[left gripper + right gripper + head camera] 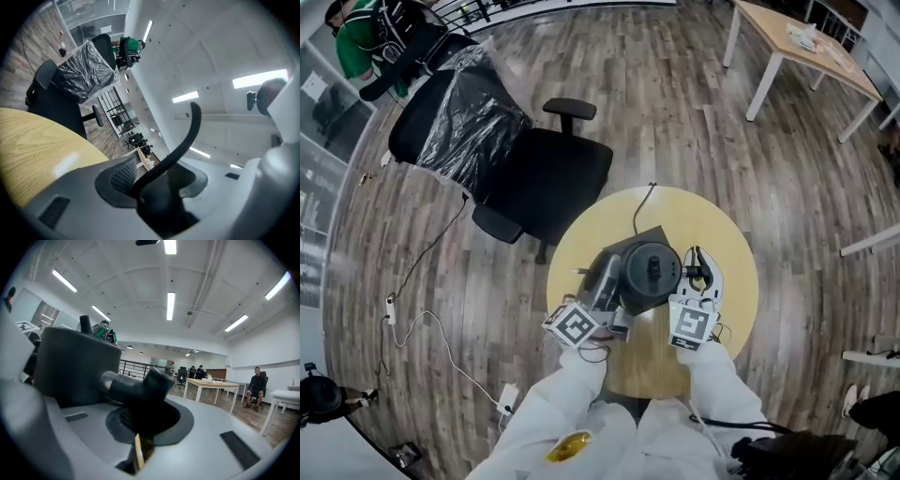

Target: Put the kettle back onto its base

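Bright, even light falls from ceiling strip lamps (170, 305), which glare white in both gripper views. Every view bows strongly toward dark, rounded edges. The worktop (28, 140) bears a pale sheen. The left tongs (154, 201), close to the lens, look soft.

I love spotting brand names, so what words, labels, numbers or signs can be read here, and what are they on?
Nothing here can be read as text.
Left marker cube and right marker cube: black-and-white square patterns, no letters.
Kettle: no brand showing.
Papers on the far table: too small to read.
White sheet at the far left: too blurred to read.
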Demonstrator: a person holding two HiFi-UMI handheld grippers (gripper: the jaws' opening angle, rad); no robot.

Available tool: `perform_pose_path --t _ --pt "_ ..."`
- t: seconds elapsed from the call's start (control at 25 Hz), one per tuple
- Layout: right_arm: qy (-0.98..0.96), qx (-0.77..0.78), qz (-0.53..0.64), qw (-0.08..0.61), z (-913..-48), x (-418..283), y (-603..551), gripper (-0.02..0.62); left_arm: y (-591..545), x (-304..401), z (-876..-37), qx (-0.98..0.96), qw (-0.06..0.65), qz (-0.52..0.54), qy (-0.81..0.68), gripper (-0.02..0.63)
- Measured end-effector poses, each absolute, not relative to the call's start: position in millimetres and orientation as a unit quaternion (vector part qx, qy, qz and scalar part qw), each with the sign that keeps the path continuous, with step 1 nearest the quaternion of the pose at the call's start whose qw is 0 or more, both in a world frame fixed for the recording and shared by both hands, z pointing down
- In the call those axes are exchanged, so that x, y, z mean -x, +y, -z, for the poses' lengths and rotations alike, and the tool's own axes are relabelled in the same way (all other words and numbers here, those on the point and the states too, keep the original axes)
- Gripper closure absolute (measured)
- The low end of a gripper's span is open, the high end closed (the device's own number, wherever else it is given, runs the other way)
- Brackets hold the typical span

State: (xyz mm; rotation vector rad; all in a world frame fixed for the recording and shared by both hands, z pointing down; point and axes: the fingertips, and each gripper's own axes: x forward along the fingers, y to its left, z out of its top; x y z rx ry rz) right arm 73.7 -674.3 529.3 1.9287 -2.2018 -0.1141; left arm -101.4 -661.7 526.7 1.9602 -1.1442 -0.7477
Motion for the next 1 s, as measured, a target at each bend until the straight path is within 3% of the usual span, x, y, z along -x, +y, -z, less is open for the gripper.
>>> perform_pose_path --t 0.08,1.0 --pt "-0.750 -0.653 0.032 0.099 -541.5 -71.5 -682.8 0.572 -668.6 103.7 -533.6 -0.768 0.370 0.285 -0.438 0.428" --pt "-0.756 -0.640 0.031 0.134 -579.7 -66.3 -698.4 0.572 -694.0 103.7 -576.4 -0.759 0.389 0.275 -0.444 0.437"
